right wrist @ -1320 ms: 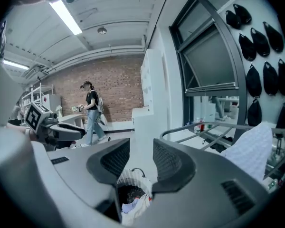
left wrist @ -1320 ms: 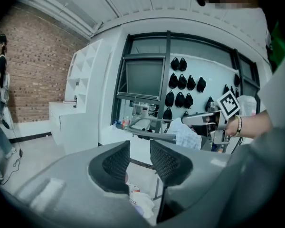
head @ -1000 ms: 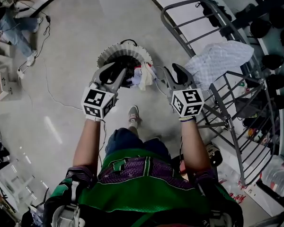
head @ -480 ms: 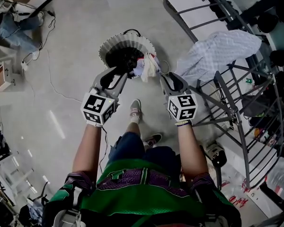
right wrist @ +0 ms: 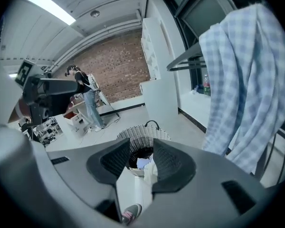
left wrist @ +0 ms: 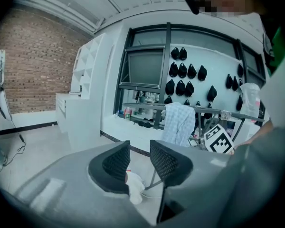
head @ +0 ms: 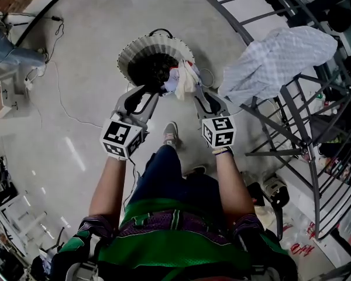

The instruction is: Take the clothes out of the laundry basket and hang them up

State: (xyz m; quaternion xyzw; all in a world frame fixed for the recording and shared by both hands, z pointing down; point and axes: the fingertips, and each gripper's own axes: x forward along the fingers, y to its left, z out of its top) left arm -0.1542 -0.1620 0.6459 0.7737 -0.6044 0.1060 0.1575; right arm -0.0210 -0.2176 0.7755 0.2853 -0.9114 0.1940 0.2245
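Observation:
A round wicker laundry basket stands on the floor ahead of me, with dark clothes inside and pale clothes spilling over its right rim. The same basket shows in the right gripper view, seen past the jaws. My left gripper hovers over the basket's near rim, open and empty. My right gripper hangs just right of the pale clothes, also open with nothing between its jaws. A light checked shirt hangs over the metal drying rack on the right; the shirt fills the right gripper view's right side.
A cable runs across the grey floor left of the basket. My shoe stands just behind the basket. A person in jeans stands far back by the brick wall. White shelving and a windowsill with bottles lie beyond the rack.
I have stepped closer to the basket. Both grippers moved forward toward it, the left now over its near rim. Both stay open.

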